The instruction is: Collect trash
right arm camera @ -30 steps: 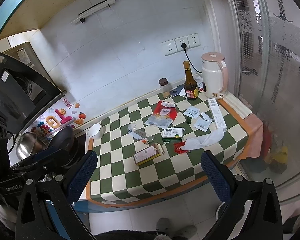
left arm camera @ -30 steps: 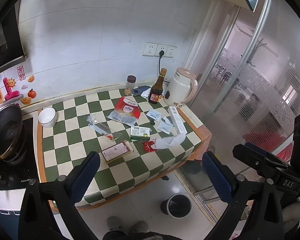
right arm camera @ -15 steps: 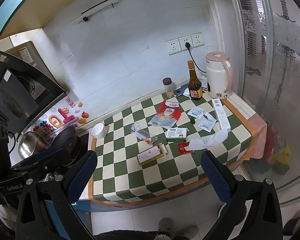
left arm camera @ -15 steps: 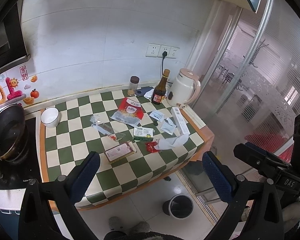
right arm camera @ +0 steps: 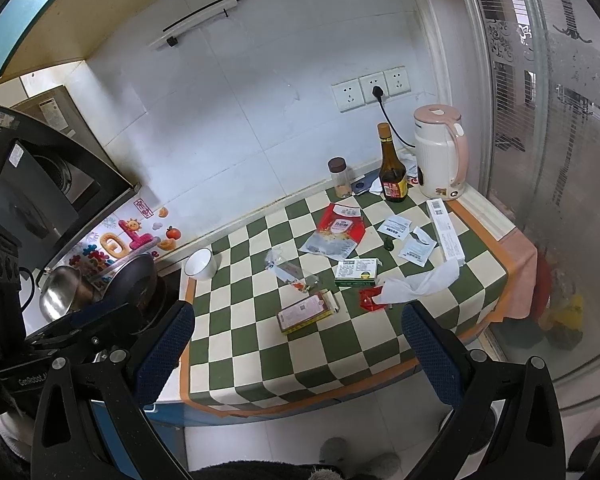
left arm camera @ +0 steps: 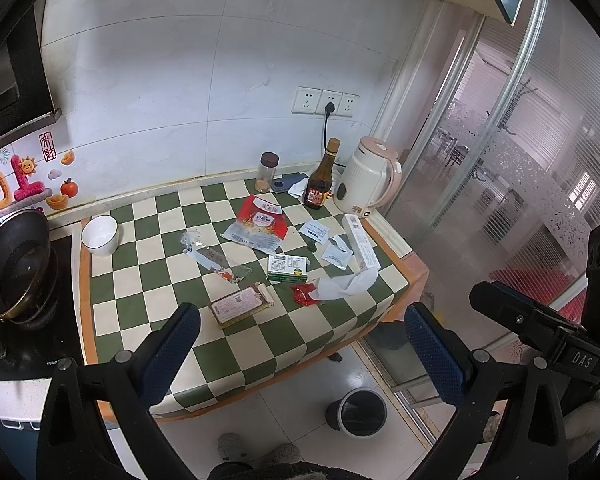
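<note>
Both cameras have drawn back and up since the earlier frames; the litter itself lies unchanged.

Left wrist view. Your left claw (left arm camera: 300, 342) is spread wide and empty, held above the near edge of the checked surface (left arm camera: 148, 276). Trash listed: red snack packet (left arm camera: 260, 224) far centre; clear wrapper (left arm camera: 212, 258) to its left; green box (left arm camera: 287, 269); flat pink box (left arm camera: 240, 304) nearest you; red scrap (left arm camera: 305, 293) touching the white tissue (left arm camera: 346, 284); two white sachets (left arm camera: 315, 230) and a long white carton (left arm camera: 360, 246) at the right. Only this view shows the floor bin (left arm camera: 360, 412), below the surface's near right corner.

Right wrist view. Your right claw (right arm camera: 298, 340) is likewise wide apart, holding nothing. Same litter from the right; only here is the range hood (right arm camera: 40, 184) at the far left seen whole, and the bin is hidden.

Progress, by judgement: nothing collected yet, every piece remains. Bottle (right arm camera: 392, 176), kettle (right arm camera: 440, 152), jar (right arm camera: 338, 178) and bowl (right arm camera: 200, 264) look like keepers.
</note>
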A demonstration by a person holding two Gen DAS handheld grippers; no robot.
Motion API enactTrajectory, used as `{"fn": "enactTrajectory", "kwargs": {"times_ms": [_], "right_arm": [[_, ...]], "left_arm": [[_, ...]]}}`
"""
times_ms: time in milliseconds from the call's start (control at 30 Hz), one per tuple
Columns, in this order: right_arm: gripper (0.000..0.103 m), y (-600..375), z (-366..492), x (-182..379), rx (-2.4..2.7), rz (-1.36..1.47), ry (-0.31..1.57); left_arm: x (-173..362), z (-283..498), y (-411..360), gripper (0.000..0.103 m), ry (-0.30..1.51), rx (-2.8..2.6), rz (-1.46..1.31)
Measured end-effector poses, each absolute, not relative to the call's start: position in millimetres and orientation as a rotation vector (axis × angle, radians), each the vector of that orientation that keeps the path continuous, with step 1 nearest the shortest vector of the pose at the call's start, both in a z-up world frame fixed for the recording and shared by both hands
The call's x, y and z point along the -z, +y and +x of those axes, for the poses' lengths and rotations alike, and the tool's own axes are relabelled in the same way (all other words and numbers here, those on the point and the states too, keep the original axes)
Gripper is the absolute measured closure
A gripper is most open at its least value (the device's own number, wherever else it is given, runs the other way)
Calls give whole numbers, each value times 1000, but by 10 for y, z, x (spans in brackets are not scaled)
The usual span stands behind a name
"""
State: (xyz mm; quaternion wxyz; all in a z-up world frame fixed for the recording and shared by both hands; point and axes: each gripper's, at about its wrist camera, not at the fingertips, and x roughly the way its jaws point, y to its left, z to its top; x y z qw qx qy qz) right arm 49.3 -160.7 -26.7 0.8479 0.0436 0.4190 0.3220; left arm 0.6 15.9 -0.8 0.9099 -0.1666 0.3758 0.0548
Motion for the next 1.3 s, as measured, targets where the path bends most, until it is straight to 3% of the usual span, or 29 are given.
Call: {"fn": "enactTrajectory", "kwargs": {"times_ms": [1000,1167,1300], "right_arm": [[0,-1513,489,254,-676,99,886],[0,-1450,535,420,-612,93,906],[0,-1432,696,787,-522,44,950]], "left_arm": [[-13,32,194,0,776,-119,-337],[127,203,217,0,782,-256,-187],[539,441,275,0,829,-398,-28]]}}
